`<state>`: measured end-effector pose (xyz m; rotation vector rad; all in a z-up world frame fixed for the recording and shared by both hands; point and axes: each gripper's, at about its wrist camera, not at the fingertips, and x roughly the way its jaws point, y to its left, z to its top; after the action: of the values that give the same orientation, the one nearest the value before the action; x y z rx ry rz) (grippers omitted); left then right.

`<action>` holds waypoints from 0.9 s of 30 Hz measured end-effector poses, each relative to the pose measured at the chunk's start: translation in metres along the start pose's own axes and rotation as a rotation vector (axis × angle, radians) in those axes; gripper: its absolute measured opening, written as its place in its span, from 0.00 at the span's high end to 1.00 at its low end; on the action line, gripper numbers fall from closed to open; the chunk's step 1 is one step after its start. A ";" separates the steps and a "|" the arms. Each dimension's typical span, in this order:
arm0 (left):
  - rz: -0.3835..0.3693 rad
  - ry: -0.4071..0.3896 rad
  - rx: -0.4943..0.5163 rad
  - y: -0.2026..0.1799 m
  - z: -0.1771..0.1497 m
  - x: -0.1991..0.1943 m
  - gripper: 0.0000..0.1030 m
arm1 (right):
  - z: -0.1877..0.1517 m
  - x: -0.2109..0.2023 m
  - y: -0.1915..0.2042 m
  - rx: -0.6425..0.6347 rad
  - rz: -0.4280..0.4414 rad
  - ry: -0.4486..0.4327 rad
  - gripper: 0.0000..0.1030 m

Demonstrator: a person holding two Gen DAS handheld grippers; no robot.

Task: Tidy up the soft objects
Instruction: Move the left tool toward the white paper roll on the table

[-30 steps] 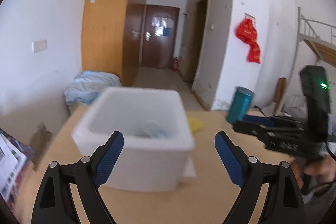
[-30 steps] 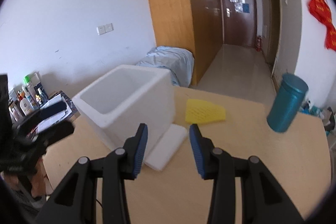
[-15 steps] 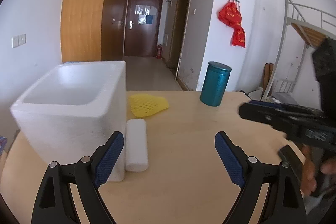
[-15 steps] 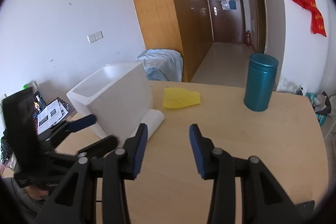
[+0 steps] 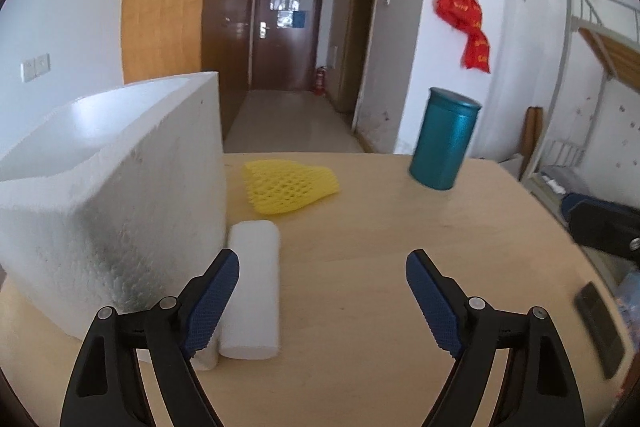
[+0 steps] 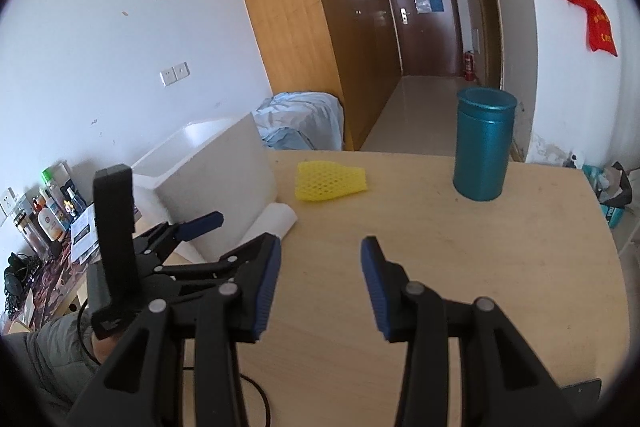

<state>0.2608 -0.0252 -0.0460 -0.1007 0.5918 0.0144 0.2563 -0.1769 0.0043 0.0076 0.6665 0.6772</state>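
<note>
We see the wooden bench carrying everything, and on its left side the largest thing, a white foam box, open at the top. Beyond it to the right a teal canister stands upright, well apart from the box. Our left tool hovers low over the bench with its blue-padded fingers spread wide and nothing between them; its left finger sits just in front of the box's near corner. Our right tool is likewise spread and empty above bare wood, the left tool showing at its left side. A white foam roll lies flat against the box's right wall. The smallest soft piece, a yellow foam net sleeve, lies flat on the bench between box and canister, just behind the roll.
</note>
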 end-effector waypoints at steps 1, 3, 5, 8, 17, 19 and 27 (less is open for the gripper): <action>0.011 0.004 -0.007 0.003 -0.001 0.002 0.17 | -0.001 0.001 0.000 0.000 0.001 0.002 0.55; 0.039 0.001 -0.024 0.009 0.000 0.003 0.17 | -0.002 0.004 -0.002 0.002 0.001 0.007 0.55; 0.066 -0.003 -0.037 0.015 0.001 0.002 0.17 | -0.002 0.006 -0.002 0.001 0.004 0.011 0.55; 0.119 -0.004 -0.048 0.026 -0.001 0.003 0.17 | -0.003 0.007 -0.002 -0.005 0.008 0.015 0.55; 0.140 0.095 0.006 0.014 -0.013 0.031 0.17 | -0.003 0.009 -0.003 -0.005 0.011 0.021 0.54; 0.149 0.112 0.002 0.012 -0.013 0.036 0.17 | -0.004 0.010 -0.005 -0.003 0.008 0.022 0.54; 0.164 0.161 -0.015 0.013 -0.015 0.052 0.24 | -0.006 0.015 -0.008 0.009 0.005 0.037 0.54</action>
<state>0.2950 -0.0142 -0.0887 -0.0679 0.7597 0.1712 0.2661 -0.1759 -0.0110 0.0050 0.7055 0.6801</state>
